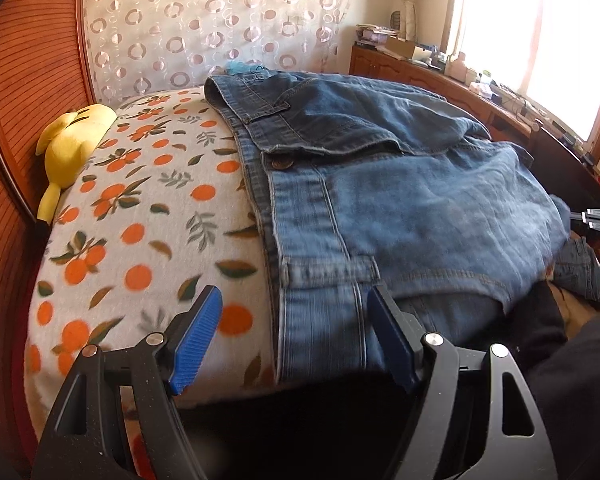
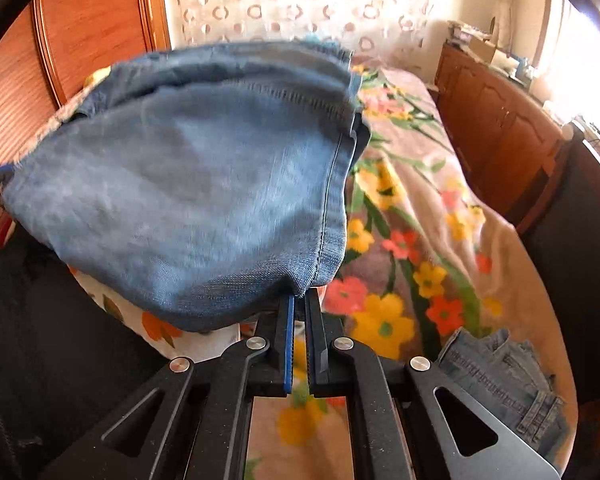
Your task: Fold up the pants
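Denim pants point(image 1: 380, 184) lie partly folded across a bed with an orange-print sheet point(image 1: 148, 208). Right gripper point(image 2: 298, 300) is clamped on a lifted hem corner; left gripper point(image 1: 296, 312) stands spread wide, grasping nothing, at the waistband edge. Yellow plush toy point(image 1: 74, 140) sits by the headboard; second denim garment point(image 2: 504, 376) lies on the floral blanket point(image 2: 420, 216).

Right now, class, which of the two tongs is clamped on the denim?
The right tongs: shut, pinching the jeans' near edge. The left tongs gape open over the waistband.
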`<state>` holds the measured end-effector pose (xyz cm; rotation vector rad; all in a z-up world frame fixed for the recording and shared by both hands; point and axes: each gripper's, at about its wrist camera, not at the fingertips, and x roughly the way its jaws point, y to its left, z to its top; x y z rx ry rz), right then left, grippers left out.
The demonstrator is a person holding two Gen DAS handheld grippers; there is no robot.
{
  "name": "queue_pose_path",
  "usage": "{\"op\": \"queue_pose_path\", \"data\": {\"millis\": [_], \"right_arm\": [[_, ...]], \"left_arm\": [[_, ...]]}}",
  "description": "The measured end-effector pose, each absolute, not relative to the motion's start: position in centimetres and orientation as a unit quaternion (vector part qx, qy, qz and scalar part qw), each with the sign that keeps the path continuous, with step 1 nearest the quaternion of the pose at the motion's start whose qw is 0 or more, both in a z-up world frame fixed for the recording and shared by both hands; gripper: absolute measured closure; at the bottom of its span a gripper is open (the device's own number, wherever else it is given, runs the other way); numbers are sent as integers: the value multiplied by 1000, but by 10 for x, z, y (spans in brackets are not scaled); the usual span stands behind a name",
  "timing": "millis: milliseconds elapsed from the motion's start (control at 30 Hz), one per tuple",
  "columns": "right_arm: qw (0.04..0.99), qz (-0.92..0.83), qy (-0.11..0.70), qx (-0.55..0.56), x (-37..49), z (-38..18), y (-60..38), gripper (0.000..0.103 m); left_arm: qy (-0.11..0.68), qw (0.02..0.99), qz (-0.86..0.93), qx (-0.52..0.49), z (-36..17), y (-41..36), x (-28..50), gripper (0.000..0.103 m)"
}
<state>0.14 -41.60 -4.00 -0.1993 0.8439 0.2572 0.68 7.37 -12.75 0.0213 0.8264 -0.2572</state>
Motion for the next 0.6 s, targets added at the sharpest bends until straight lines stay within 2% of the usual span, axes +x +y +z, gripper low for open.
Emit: {"op": "queue_pose_path", "data": {"millis": [100,167,333,367,400,533,600], "right_arm": [[907,122,392,-98,-2,-34,-412,99],[911,120,383,-96,-4,-31,-410,99],[921,109,364,-93,-6,-25,-412,99],[922,107,361,-91,-10,-23,-410,99],[923,106,358,-90,-12,-21,-410,99],[929,96,346,-86,-16,-19,-411,99],[933,92,337,-85,-17,-13,-411,99]], "left_arm": [[404,905,-135,6,-127,78,-5,28],[407,902,-146,5,-128,79,-11,36],[412,895,-169,-4,-132,75,-10,61],[413,895,-170,-2,-132,74,-9,62],[412,895,-172,-1,-131,73,-9,72],[409,895,-179,-10,-123,71,-11,101],[408,897,-172,-16,-114,75,-12,101]]}}
